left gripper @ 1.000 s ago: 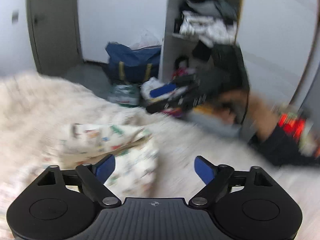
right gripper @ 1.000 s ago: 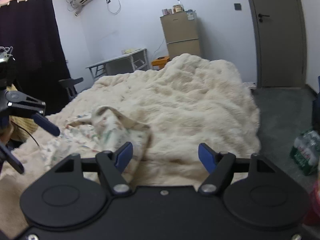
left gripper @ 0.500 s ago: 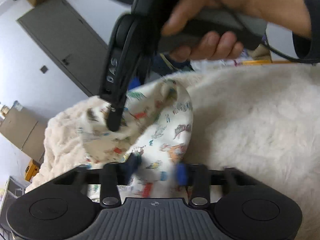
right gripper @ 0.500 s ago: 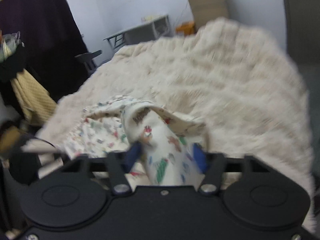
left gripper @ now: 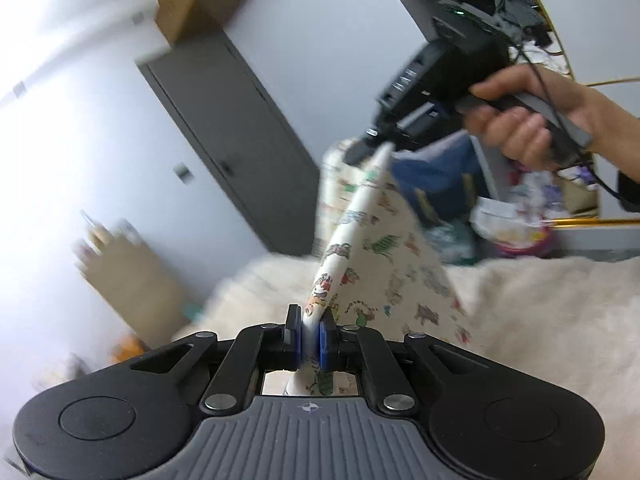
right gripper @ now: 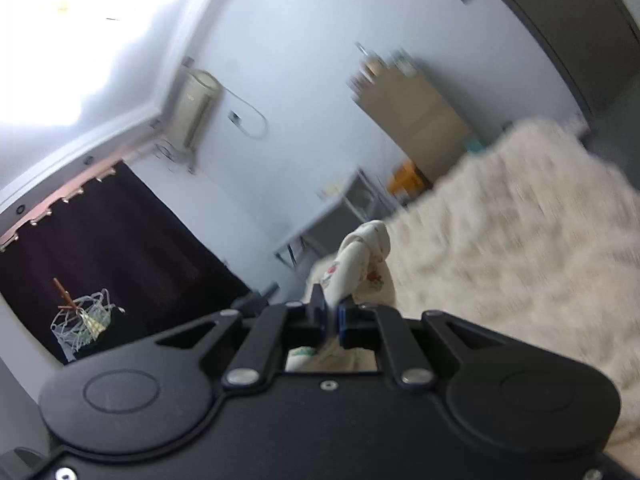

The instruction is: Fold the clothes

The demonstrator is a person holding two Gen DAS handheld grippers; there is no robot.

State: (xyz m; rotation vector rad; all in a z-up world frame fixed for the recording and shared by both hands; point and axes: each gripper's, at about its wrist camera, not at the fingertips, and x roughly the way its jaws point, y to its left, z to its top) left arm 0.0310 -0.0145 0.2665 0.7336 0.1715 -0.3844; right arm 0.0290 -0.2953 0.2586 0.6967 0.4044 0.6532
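Lift-off stage: left gripper [left gripper: 309, 338] and right gripper [right gripper: 330, 318] both clamp the printed garment [left gripper: 384, 248] above the fluffy blanket [left gripper: 540, 300]; spreading it flat probably comes next.

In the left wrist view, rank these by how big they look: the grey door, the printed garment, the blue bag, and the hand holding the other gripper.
1. grey door
2. printed garment, though nearness to the camera enlarges it
3. hand and blue bag look alike; the bag is partly hidden, so unranked.
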